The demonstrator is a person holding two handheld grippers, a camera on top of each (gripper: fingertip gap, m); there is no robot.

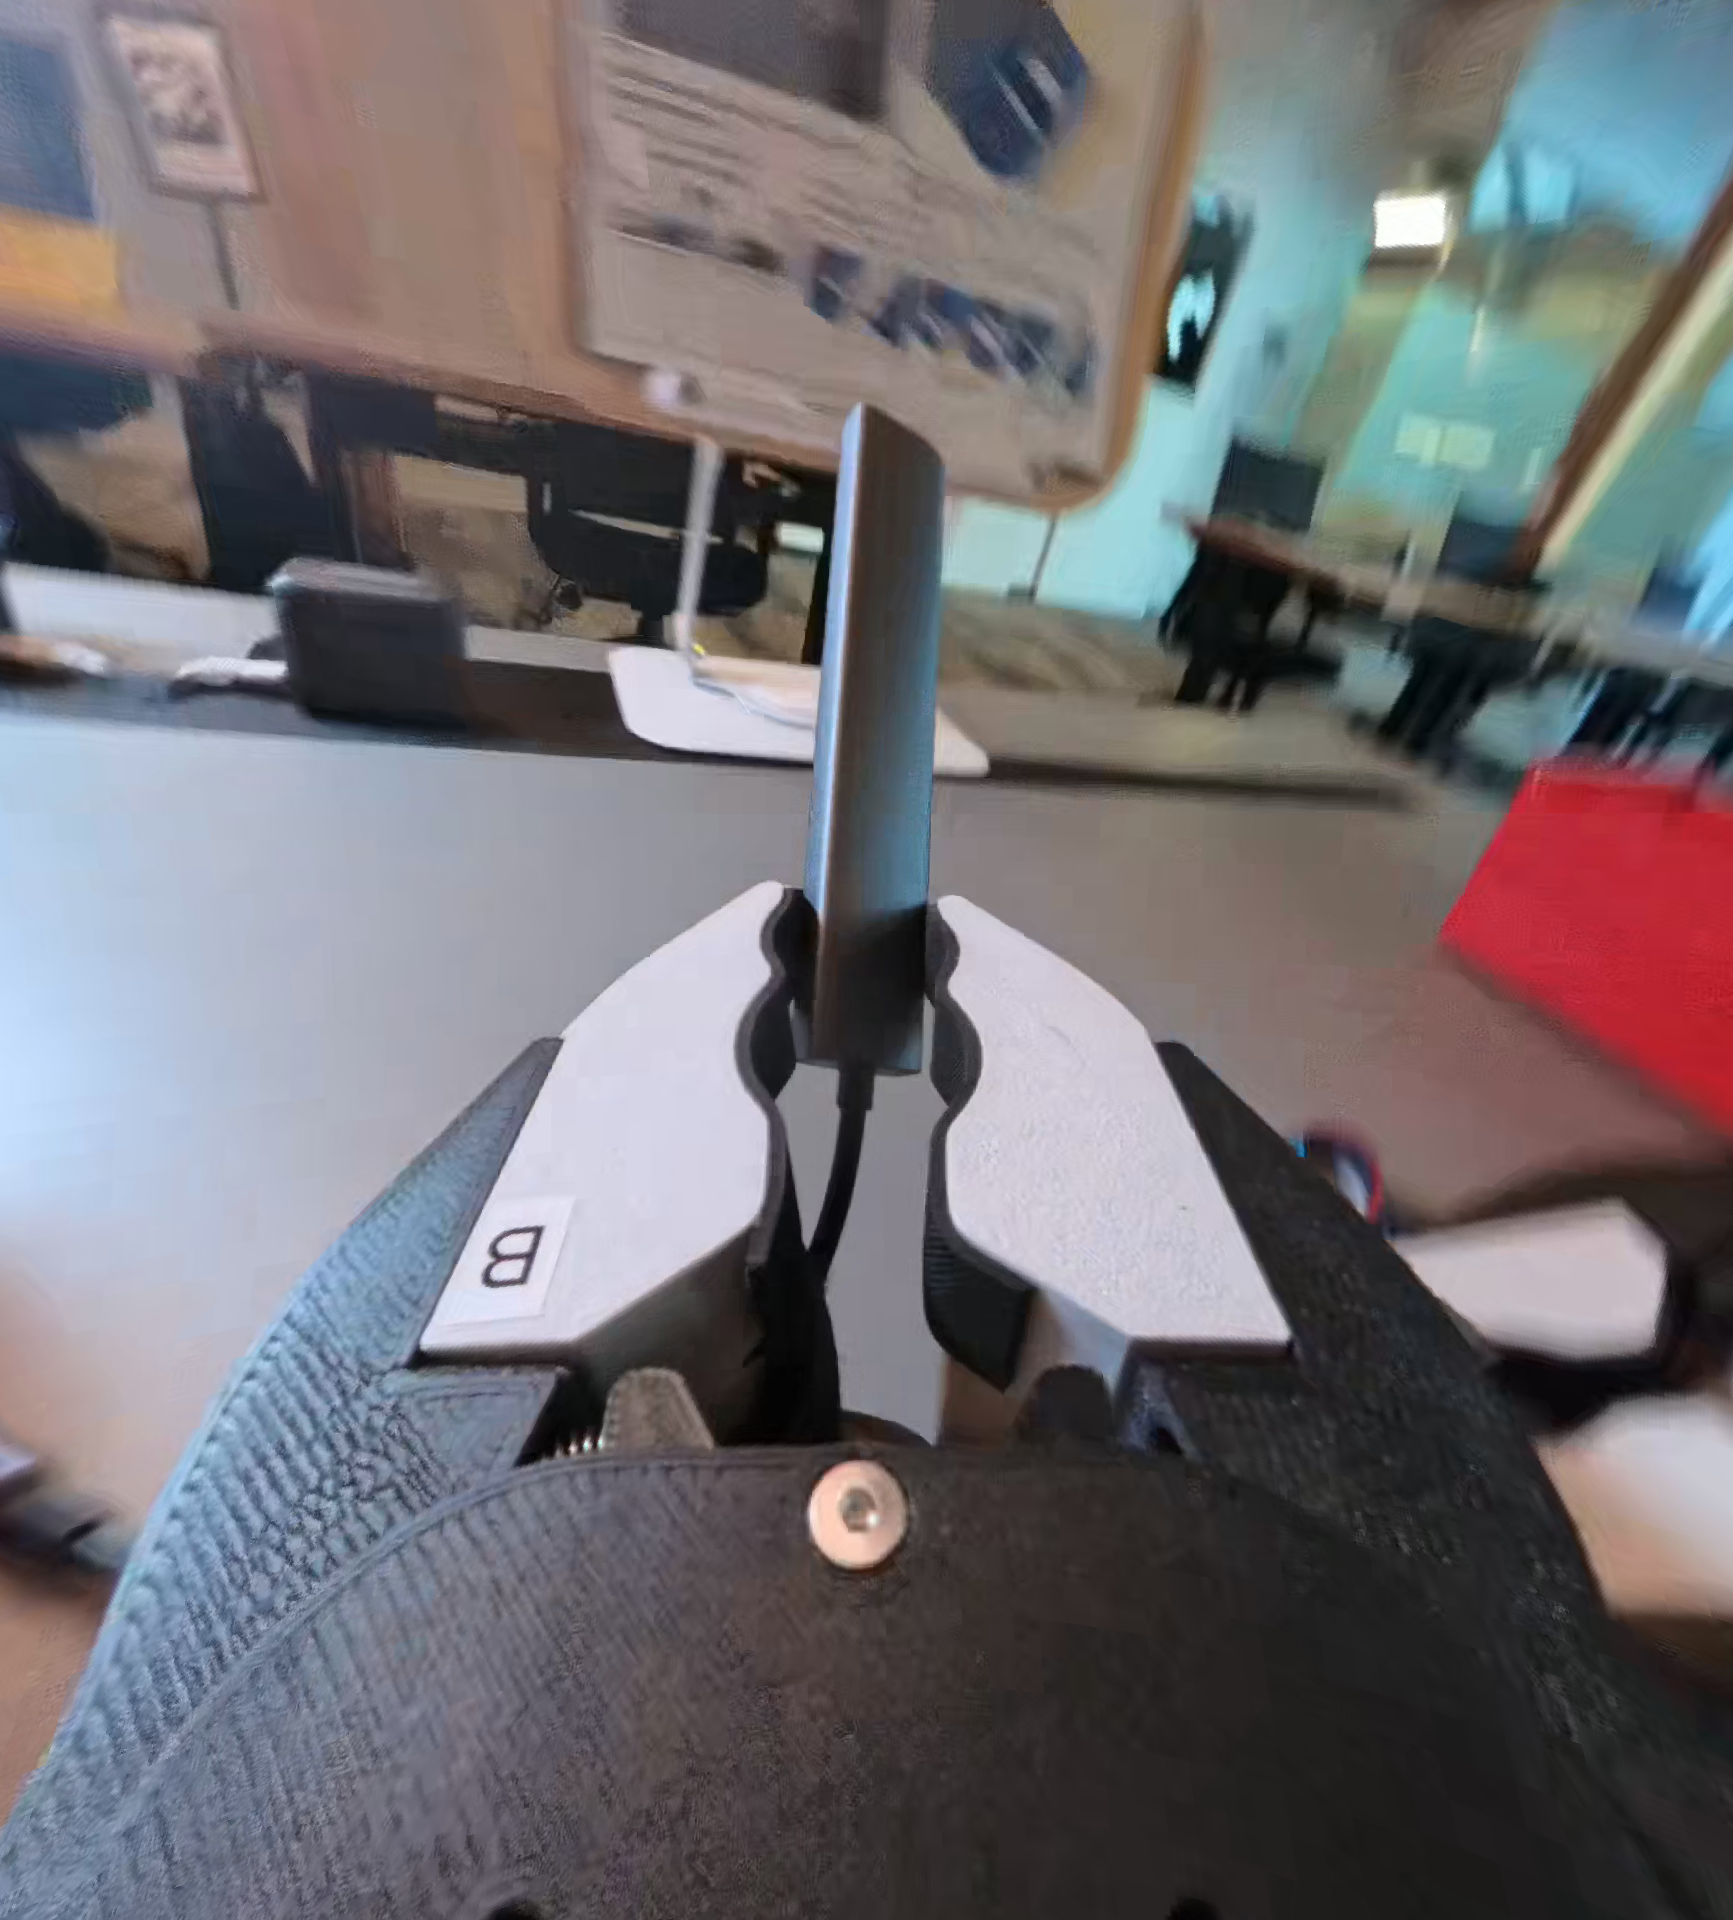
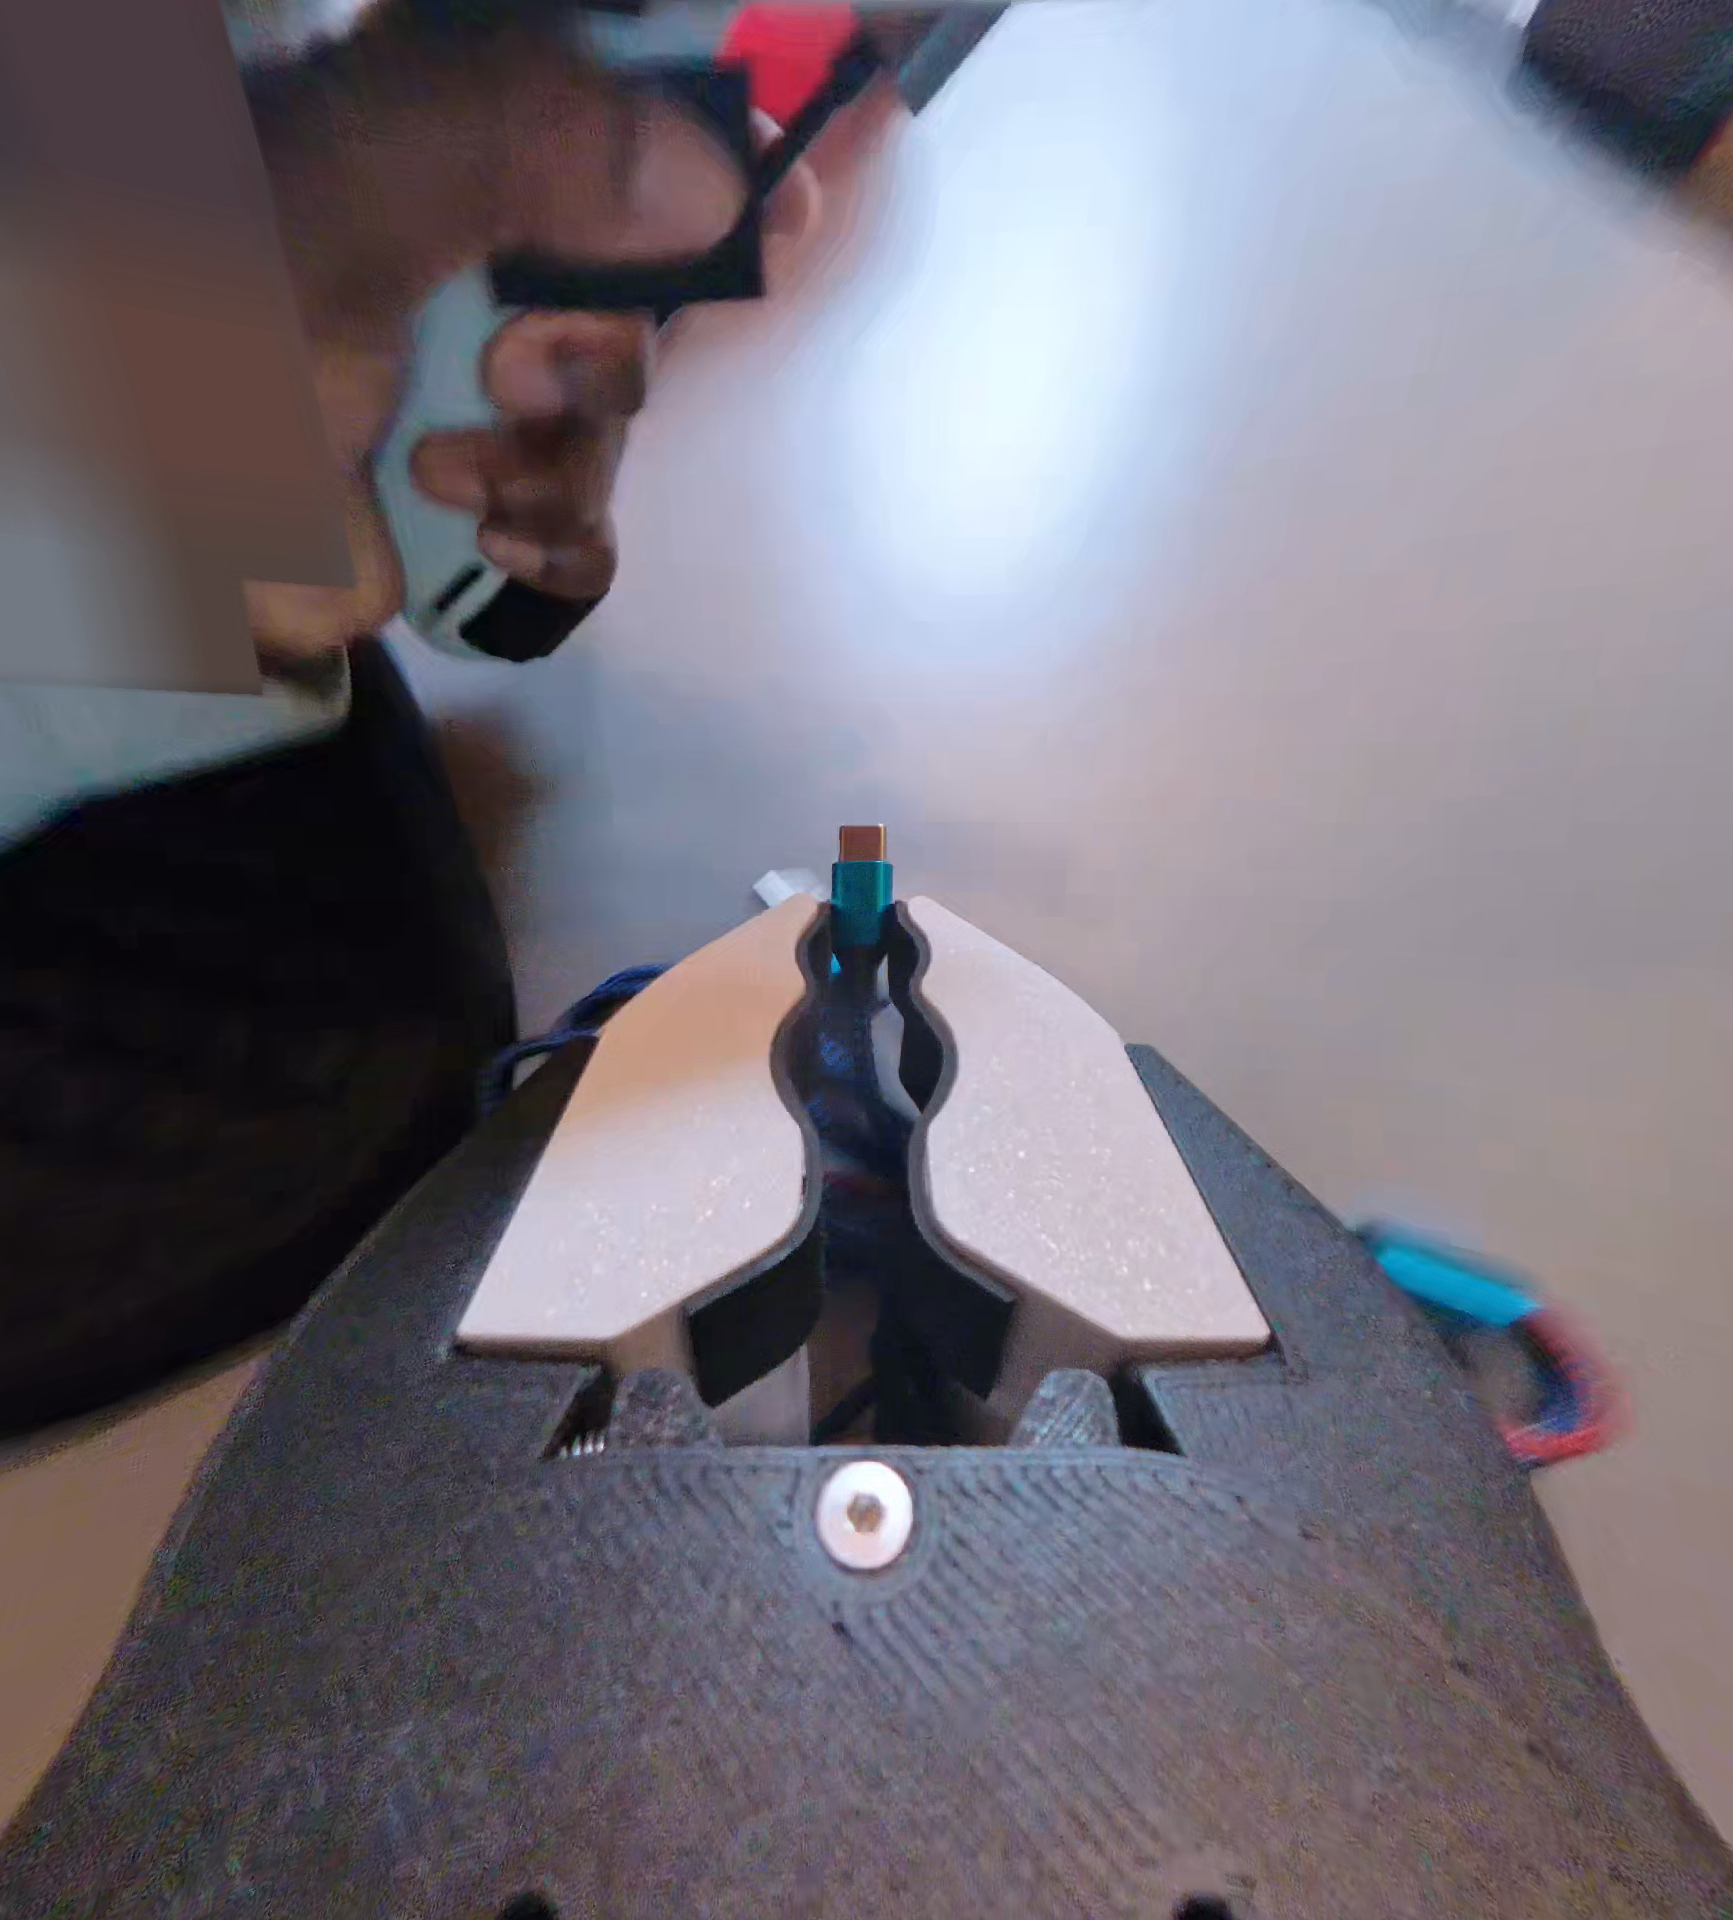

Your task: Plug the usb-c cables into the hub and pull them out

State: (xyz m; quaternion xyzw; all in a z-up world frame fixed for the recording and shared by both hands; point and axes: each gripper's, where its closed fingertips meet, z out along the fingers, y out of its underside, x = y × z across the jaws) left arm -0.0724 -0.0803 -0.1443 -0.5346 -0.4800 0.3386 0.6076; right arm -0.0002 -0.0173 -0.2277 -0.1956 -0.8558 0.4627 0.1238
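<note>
In the left wrist view my left gripper (image 1: 860, 914) is shut on a dark grey bar-shaped hub (image 1: 872, 665), which sticks forward past the fingertips above the grey table (image 1: 322, 935). The hub's own black cable (image 1: 836, 1195) runs back between the fingers. In the right wrist view my right gripper (image 2: 864, 920) is shut on a teal USB-C plug (image 2: 860, 899), whose metal tip points forward. Its dark blue cable (image 2: 571, 1013) trails back to the left. The right gripper also shows blurred at the right edge of the left wrist view (image 1: 1548, 1278).
A red object (image 1: 1662, 935) lies on the table at the right. A small dark connector (image 1: 0, 1486) lies at the lower left. Another teal plug with a red and blue cable (image 2: 1464, 1288) lies at the right. A hand (image 2: 540, 457) holds a gripper handle at upper left. A dark box (image 1: 374, 644) and white mat (image 1: 716, 717) sit farther back. Across from one pair of fingers to the other is roughly 12 cm.
</note>
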